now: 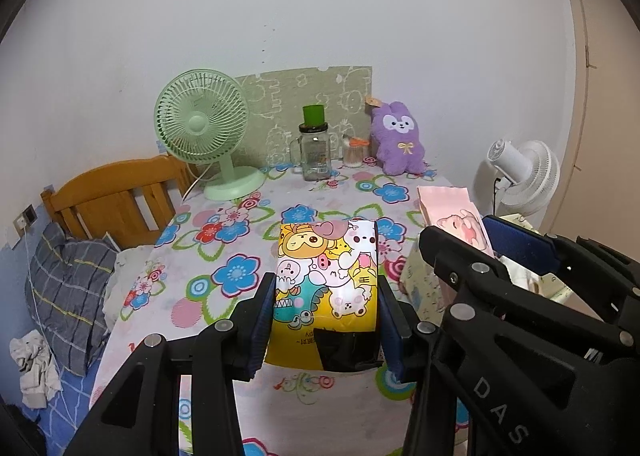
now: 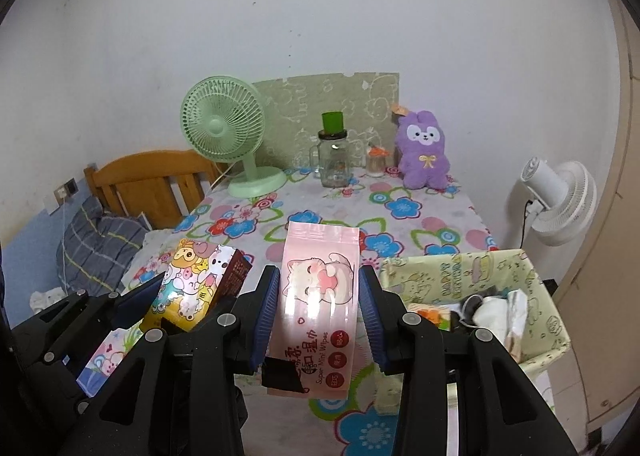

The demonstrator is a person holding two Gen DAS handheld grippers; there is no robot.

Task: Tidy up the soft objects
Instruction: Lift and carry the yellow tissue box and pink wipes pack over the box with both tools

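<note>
My left tongs (image 1: 326,316) are clamped on the yellow cartoon tissue pack (image 1: 326,276), held above the flowered worktop (image 1: 224,256), long axis running toward 12 o'clock, away from me. My right tongs (image 2: 319,310) are clamped on the pink wipes pack (image 2: 318,296), long axis likewise toward 12, its sealed end farthest from me. At 3 o'clock of the wipes sits a pale green box (image 2: 532,288) holding soft items. Toward 12 stand a green fan (image 2: 224,124), a glass jar (image 2: 334,160) and a purple plush (image 2: 424,152); nothing lies between packs and box.
</note>
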